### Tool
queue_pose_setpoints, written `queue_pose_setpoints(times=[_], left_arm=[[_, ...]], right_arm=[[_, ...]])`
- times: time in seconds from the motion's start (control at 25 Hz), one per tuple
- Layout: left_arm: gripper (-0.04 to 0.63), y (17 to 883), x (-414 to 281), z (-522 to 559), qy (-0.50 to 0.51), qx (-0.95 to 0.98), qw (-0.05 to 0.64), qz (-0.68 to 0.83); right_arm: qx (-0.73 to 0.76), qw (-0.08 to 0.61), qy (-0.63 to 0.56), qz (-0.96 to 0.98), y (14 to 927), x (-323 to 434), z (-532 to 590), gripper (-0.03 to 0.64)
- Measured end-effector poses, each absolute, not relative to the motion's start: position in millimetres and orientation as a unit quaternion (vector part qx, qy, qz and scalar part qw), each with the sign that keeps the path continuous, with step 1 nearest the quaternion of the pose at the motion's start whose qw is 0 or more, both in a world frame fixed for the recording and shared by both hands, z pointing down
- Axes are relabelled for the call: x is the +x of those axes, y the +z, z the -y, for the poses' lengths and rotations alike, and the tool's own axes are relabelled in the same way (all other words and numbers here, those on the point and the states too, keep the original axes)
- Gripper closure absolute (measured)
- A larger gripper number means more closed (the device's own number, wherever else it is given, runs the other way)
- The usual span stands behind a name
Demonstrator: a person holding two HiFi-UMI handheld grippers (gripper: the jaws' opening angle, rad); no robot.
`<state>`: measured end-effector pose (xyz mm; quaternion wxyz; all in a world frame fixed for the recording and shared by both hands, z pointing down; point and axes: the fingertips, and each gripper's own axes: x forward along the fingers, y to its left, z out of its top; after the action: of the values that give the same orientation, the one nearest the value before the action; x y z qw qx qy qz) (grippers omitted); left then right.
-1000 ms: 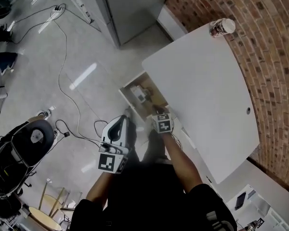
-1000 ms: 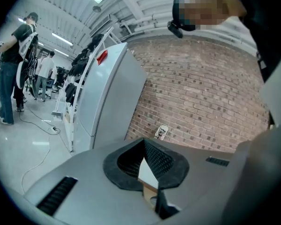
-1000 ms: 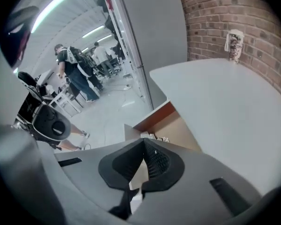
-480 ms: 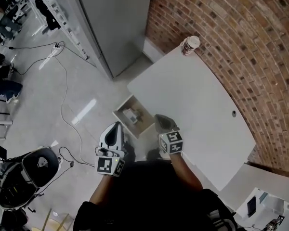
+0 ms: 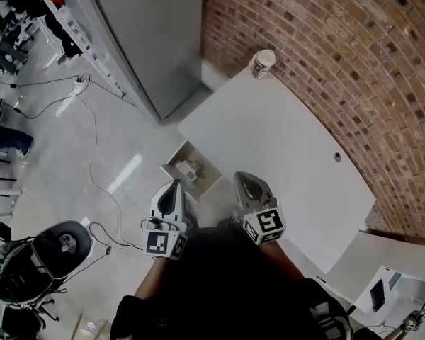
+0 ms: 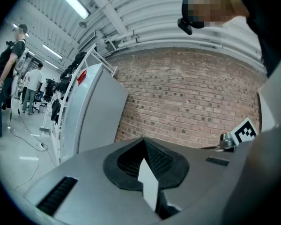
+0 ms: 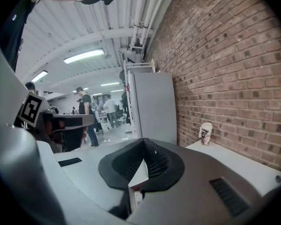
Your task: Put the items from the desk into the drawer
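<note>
The open drawer (image 5: pixel 208 180) sticks out from under the near edge of the white tabletop (image 5: pixel 290 161), and a few small pale items (image 5: pixel 192 167) lie inside it; what they are cannot be made out. A paper cup (image 5: pixel 262 62) stands upright on the tabletop's far corner, close to the brick wall (image 5: pixel 340 55), well apart from both tools.

The left tool (image 5: pixel 174 188) hangs over the floor (image 5: pixel 92 190) just beside the drawer's near end. Its own view shows the jaws together, black pads meeting, with nothing gripped. The right tool (image 5: pixel 242 179) hovers by the tabletop's near edge, just to the right of the drawer. Its jaws are also pressed together and hold nothing; in its view the paper cup (image 7: pixel 206 133) shows ahead on the tabletop (image 7: pixel 246 165).

A tall grey cabinet (image 5: pixel 152 34) stands beside the brick wall, and a cable (image 5: pixel 92 137) trails across the floor.
</note>
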<state>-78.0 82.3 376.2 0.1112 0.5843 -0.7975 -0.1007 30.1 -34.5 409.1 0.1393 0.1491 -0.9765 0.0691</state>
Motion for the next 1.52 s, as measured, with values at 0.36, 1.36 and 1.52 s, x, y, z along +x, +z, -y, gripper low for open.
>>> queue_pose_setpoints(times=[0.36, 1.36, 1.52], left_arm=[[0.594, 378, -65, -77, -0.094, 0.596, 0.107, 0.79], [0.594, 374, -71, -67, -0.101, 0.599, 0.107, 0.787], [0.594, 371, -72, -66, -0.11, 0.598, 0.107, 0.787]], right_arm=[[0.156, 0.127, 0.066, 0.977, 398, 39, 39, 0.615], [0.169, 0.127, 0.07, 0.975, 399, 41, 53, 0.617], [0.169, 0.129, 0.071, 0.975, 402, 40, 54, 0.617]])
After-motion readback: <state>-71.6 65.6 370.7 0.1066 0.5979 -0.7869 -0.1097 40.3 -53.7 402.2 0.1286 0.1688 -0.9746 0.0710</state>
